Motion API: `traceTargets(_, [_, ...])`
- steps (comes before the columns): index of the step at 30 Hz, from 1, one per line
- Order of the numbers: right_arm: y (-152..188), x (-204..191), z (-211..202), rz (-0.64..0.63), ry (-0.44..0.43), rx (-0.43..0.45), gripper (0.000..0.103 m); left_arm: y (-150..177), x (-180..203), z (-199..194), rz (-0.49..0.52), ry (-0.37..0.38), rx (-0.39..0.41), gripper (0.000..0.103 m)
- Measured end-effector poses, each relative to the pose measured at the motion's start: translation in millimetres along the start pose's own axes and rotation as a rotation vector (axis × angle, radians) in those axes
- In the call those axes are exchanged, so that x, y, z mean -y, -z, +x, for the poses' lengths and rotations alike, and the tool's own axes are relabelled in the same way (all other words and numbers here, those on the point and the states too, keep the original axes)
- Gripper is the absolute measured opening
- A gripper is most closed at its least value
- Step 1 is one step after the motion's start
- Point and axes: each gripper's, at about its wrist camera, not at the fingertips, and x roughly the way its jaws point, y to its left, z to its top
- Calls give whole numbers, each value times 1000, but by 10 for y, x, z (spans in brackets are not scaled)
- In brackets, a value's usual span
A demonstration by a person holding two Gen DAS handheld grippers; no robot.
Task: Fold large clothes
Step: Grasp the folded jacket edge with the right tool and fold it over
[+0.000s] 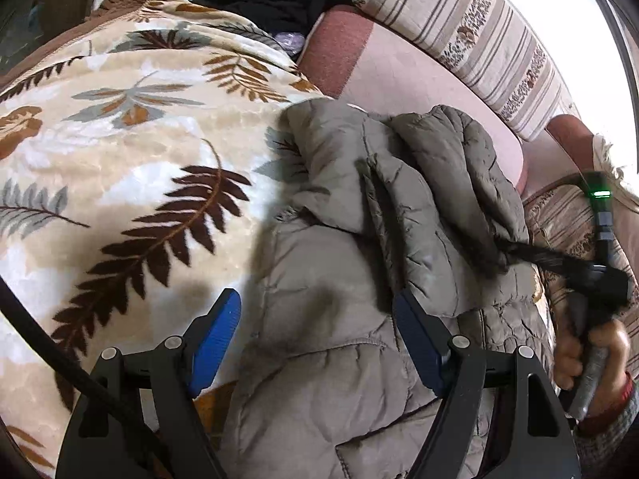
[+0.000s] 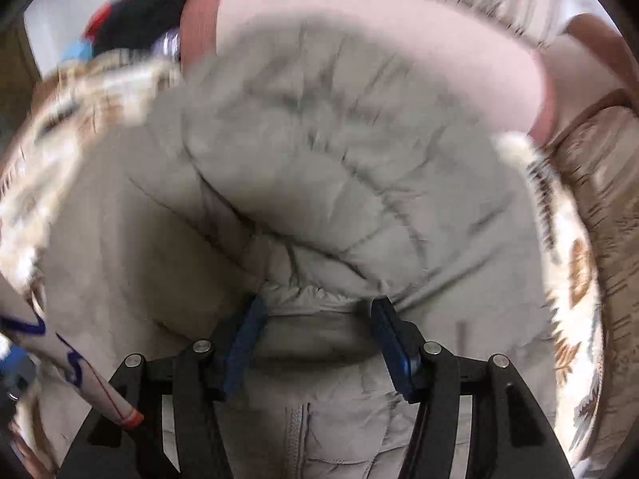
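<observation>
The jacket (image 1: 359,263) lies on the leaf-print blanket (image 1: 120,159) on a sofa, one sleeve (image 1: 439,183) doubled across its body. The left gripper (image 1: 319,339) hovers over the jacket with jaws spread and nothing between them. The right gripper (image 2: 315,339) also stands apart-jawed, puffy fabric bulging between its pads; whether it pinches that fabric cannot be told through the blur. The step looks like sleeve-folding, early to midway. Next likely calls for flattening the sleeve, then taking the hem to fold the body over.
</observation>
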Motion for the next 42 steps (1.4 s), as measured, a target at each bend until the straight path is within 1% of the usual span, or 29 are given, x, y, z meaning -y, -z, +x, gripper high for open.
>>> traceTargets(1, [18, -108, -162, -34, -26, 42, 64, -14, -12, -16, -2, -2, 7, 77])
traceTargets(3, [83, -379, -341, -116, -72, 81, 72, -59, -59, -51, -12, -12, 25, 77])
traceTargets(5, [154, -727, -402, -210, -134, 80, 75, -102, -144, -83, -36, -28, 36, 77])
traceTargets(6, [175, -886, -391, -249, -165, 70, 78, -124, -198, -101, -55, -30, 38, 77])
traceTargets(8, [203, -1178, -308, -312, -201, 46, 79, -161, -329, -162, -104, -25, 51, 77])
traceTargets(9, [219, -1338, -238, -347, -202, 31, 79, -183, -388, -196, -124, -27, 62, 77])
traceTargets(10, [228, -1495, -136, -386, -179, 13, 79, -200, -429, -220, -137, -28, 70, 77])
traceTargets(11, [237, -1577, -59, -407, -143, 3, 79, -219, -473, -245, -151, -30, 79, 77])
traceTargets(12, [246, -1657, 44, -429, -68, -8, 78, -231, -507, -261, -163, -32, 84, 77])
traceTargets(13, [262, -1674, 105, -437, -21, -16, 67, -234, -525, -267, -169, -32, 85, 77])
traceTargets(14, [239, -1637, 173, -421, -42, -46, 57, -239, -541, -272, -174, -27, 84, 77])
traceTargets(15, [217, -1575, 190, -391, -68, -72, 33, -246, -553, -278, -178, -22, 83, 77])
traceTargets(16, [177, -1511, 165, -349, -77, -71, 21, -251, -562, -285, -180, -19, 85, 77])
traceTargets(17, [138, -1454, 102, -332, -86, -56, 13, -256, -564, -297, -180, -17, 90, 77])
traceTargets(20, [-42, -1410, -91, -279, -104, 22, 10, -258, -552, -315, -171, -6, 92, 77])
traceTargets(22, [-233, -1421, -107, -238, -113, 53, 10, -254, -543, -310, -165, -5, 89, 77])
traceTargets(23, [-286, -1455, -74, -226, -114, 50, 10, -252, -539, -299, -165, -6, 88, 77])
traceTargets(26, [-474, -1584, 287, -177, -120, -2, 10, -246, -531, -264, -163, -10, 82, 77])
traceTargets(27, [-502, -1624, 427, -168, -117, -22, 10, -242, -527, -254, -160, -14, 82, 77])
traceTargets(29, [-503, -1662, 640, -147, -122, -56, 19, -238, -508, -223, -149, -26, 75, 77])
traceTargets(30, [-487, -1667, 683, -138, -117, -50, 22, -234, -498, -209, -143, -28, 72, 77])
traceTargets(32, [-462, -1652, 582, -142, -138, -27, 29, -225, -481, -177, -132, -36, 64, 77])
traceTargets(34, [-434, -1577, 340, -165, -204, -8, 60, -221, -471, -147, -127, -37, 55, 77])
traceTargets(36, [-420, -1444, 69, -178, -224, 55, 72, -214, -464, -123, -125, -39, 46, 77])
traceTargets(38, [-413, -1242, -161, -184, -203, 118, 74, -209, -462, -123, -126, -34, 44, 77])
traceTargets(39, [-425, -1142, -209, -185, -154, 142, 74, -211, -458, -123, -127, -33, 45, 77])
traceTargets(40, [-442, -1025, -201, -189, -71, 157, 74, -209, -451, -125, -126, -32, 46, 77])
traceTargets(41, [-457, -954, -150, -191, -21, 151, 73, -209, -442, -121, -122, -33, 46, 77])
traceTargets(42, [-477, -858, -41, -186, 36, 123, 65, -204, -430, -118, -117, -37, 46, 77])
